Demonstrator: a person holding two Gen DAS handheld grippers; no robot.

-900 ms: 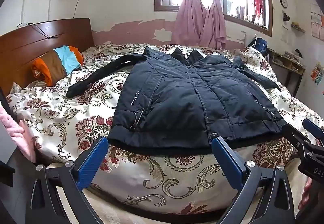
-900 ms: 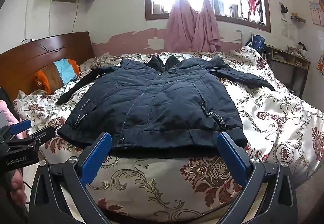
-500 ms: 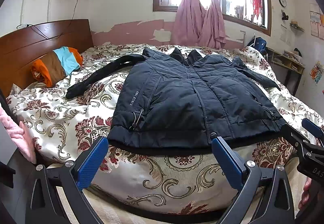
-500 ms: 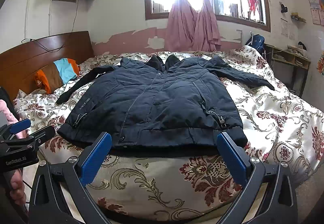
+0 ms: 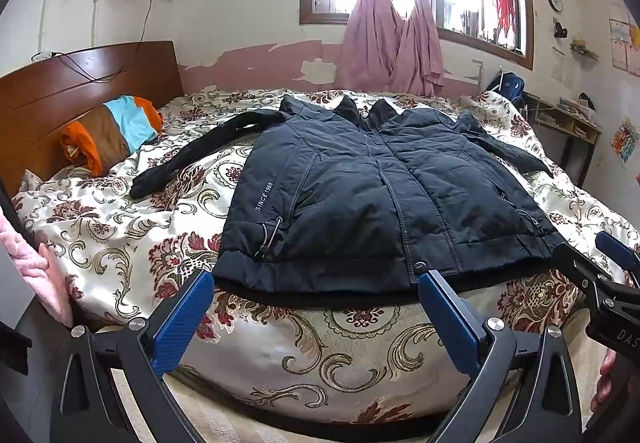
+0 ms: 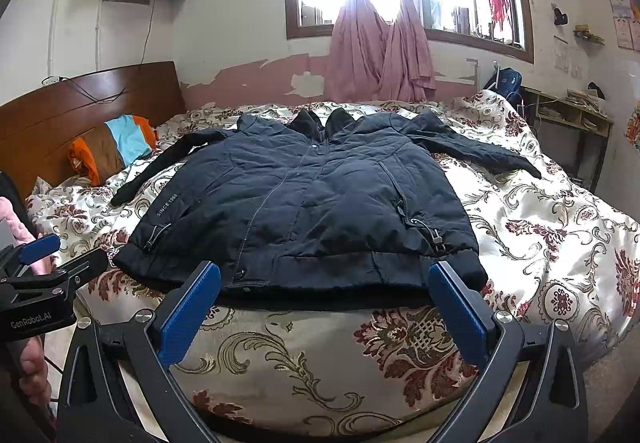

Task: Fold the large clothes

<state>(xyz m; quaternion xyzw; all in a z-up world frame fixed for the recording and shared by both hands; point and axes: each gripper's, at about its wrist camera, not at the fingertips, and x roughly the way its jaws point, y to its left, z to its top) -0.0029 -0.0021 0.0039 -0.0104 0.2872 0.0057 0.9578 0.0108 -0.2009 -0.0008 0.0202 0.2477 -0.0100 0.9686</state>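
Observation:
A dark navy padded jacket (image 5: 372,195) lies flat and face up on the bed, zipped, both sleeves spread out to the sides, hem toward me. It also shows in the right wrist view (image 6: 312,203). My left gripper (image 5: 316,287) is open and empty, just short of the hem's left half. My right gripper (image 6: 324,283) is open and empty, just short of the hem's right half. Each gripper shows at the edge of the other's view: the right one (image 5: 608,283) and the left one (image 6: 44,275).
The bed has a floral quilt (image 5: 120,235) and a wooden headboard (image 5: 80,91) at left. An orange, brown and blue pillow (image 5: 112,131) lies by the headboard. A pink cloth (image 5: 24,259) hangs at far left. A desk (image 6: 572,119) stands at right under the window.
Both views have barely shifted. The jacket lies as before and both grippers stay open.

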